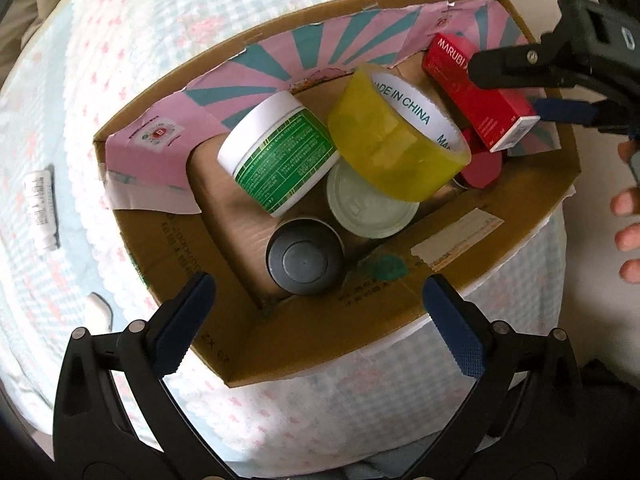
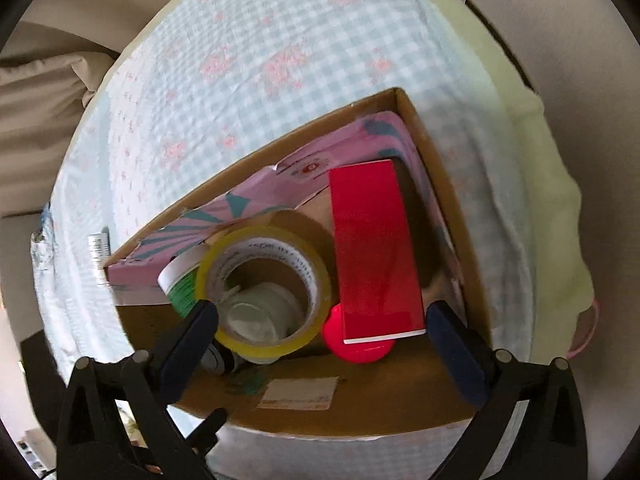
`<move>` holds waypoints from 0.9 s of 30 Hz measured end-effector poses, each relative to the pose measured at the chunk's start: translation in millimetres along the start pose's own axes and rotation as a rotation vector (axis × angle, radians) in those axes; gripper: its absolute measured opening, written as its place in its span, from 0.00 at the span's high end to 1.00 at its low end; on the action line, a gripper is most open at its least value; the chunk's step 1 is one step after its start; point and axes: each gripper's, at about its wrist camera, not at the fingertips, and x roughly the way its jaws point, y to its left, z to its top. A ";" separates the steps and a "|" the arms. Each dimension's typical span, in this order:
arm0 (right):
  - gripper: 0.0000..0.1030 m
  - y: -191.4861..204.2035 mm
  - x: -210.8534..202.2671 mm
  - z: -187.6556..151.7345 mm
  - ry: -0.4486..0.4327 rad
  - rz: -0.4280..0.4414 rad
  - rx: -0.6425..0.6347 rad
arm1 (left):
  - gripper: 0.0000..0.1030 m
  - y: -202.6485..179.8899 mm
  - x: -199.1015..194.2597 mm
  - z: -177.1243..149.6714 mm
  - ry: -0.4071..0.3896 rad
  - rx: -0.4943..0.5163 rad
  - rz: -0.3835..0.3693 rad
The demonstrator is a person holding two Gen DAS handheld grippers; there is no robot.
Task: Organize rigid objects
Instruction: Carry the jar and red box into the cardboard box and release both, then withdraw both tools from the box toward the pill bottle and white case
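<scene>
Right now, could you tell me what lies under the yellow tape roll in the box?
Under the yellow tape roll sits a clear lidded container, also visible through the roll's core in the right wrist view. A red round lid shows beside it; anything deeper is covered.

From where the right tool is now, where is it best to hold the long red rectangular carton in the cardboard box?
Probably grip the long red rectangular carton across its narrow width near the white-edged end, coming from above. That end sticks up, propped on the round red lid, and the open right tool already straddles it.
</scene>
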 end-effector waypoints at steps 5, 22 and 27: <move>0.00 0.3 -3.1 -4.8 -0.008 0.005 0.006 | 0.00 5.6 -8.5 5.3 -0.018 -0.011 0.000; 0.00 36.1 -47.4 -25.4 -0.085 -0.042 -0.070 | 0.00 30.2 -80.6 -25.9 -0.151 -0.069 -0.029; 0.00 62.8 -77.1 -43.6 -0.161 -0.123 -0.163 | 0.00 57.4 -121.0 -46.2 -0.241 -0.128 -0.027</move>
